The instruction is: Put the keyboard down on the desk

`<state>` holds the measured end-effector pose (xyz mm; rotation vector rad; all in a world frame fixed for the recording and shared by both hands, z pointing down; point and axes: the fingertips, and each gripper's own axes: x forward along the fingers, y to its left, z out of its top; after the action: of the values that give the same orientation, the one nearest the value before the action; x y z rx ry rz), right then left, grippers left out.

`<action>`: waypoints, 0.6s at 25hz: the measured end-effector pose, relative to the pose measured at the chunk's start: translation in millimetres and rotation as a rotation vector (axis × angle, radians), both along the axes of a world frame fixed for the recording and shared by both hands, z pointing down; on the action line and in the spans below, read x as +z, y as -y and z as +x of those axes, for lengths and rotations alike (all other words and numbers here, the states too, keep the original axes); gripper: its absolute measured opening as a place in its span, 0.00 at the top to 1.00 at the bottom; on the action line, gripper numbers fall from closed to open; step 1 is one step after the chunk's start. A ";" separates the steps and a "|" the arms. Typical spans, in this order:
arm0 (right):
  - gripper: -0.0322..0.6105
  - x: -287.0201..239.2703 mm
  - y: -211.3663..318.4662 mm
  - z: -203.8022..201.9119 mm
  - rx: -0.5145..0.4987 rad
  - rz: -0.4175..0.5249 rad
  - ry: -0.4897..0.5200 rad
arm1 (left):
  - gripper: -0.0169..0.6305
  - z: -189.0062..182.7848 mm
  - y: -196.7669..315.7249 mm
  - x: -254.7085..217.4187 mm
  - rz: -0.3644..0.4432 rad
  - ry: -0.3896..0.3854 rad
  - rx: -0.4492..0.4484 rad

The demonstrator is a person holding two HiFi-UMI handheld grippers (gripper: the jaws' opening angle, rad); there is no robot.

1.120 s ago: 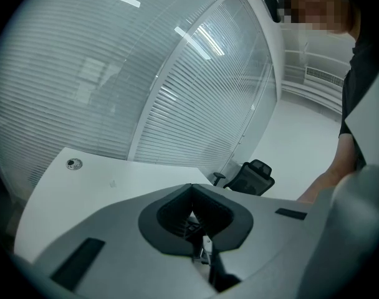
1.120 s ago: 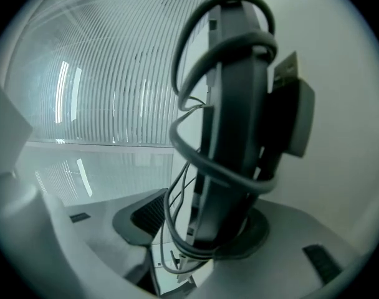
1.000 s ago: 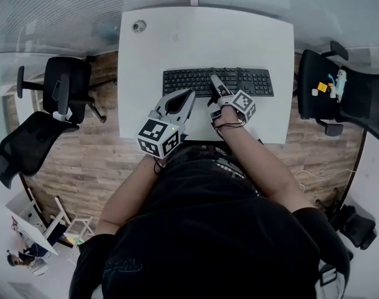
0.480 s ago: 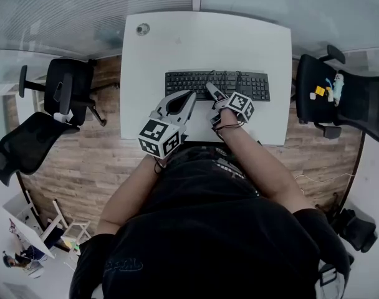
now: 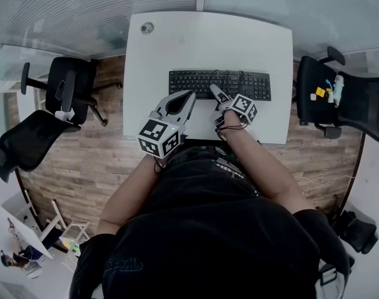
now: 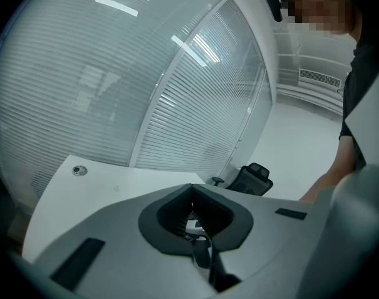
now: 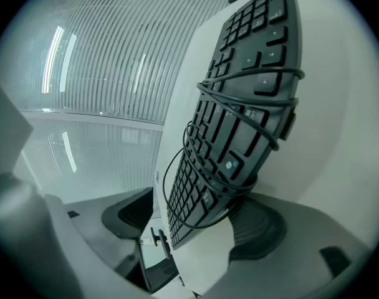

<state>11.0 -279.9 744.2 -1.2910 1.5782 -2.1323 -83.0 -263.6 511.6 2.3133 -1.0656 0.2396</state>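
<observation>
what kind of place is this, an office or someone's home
Most likely an office. A white desk carries a black keyboard, black swivel chairs stand on both sides of it, and a glass wall with slatted blinds runs behind the desk.

The head view looks steeply down from above the person's shoulders, with the white worktop [image 5: 196, 48] well below at 12 o'clock. The left gripper view sits low and near, facing across that worktop to a slatted glass wall [image 6: 115, 73]; both show the round cap [image 5: 147, 27] at its 11 o'clock corner. The right gripper view, rolled sideways, faces the keyboard [image 5: 219, 84] at close range, also seen from overhead.
</observation>
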 end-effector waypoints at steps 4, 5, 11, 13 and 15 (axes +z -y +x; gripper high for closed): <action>0.40 6.2 -8.7 4.2 0.012 -0.004 -0.005 | 0.95 -1.6 -5.8 -3.5 0.014 0.002 0.006; 0.40 7.5 -10.9 5.4 0.015 -0.003 -0.008 | 0.95 -1.9 -7.6 -4.3 0.017 0.003 0.010; 0.40 4.6 -21.3 4.4 0.017 0.009 -0.019 | 0.95 -7.6 -18.5 -6.6 0.024 0.007 0.023; 0.40 3.5 -23.6 4.6 0.015 0.016 -0.023 | 0.95 -8.3 -21.5 -8.3 0.027 0.004 0.025; 0.40 4.0 -26.9 4.9 0.014 0.018 -0.031 | 0.95 -10.7 -25.4 -10.7 0.028 -0.002 0.025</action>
<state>15.9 -252.9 748.2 -1.3322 1.5912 -2.0948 -93.6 -238.2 500.9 2.3523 -1.0452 0.2334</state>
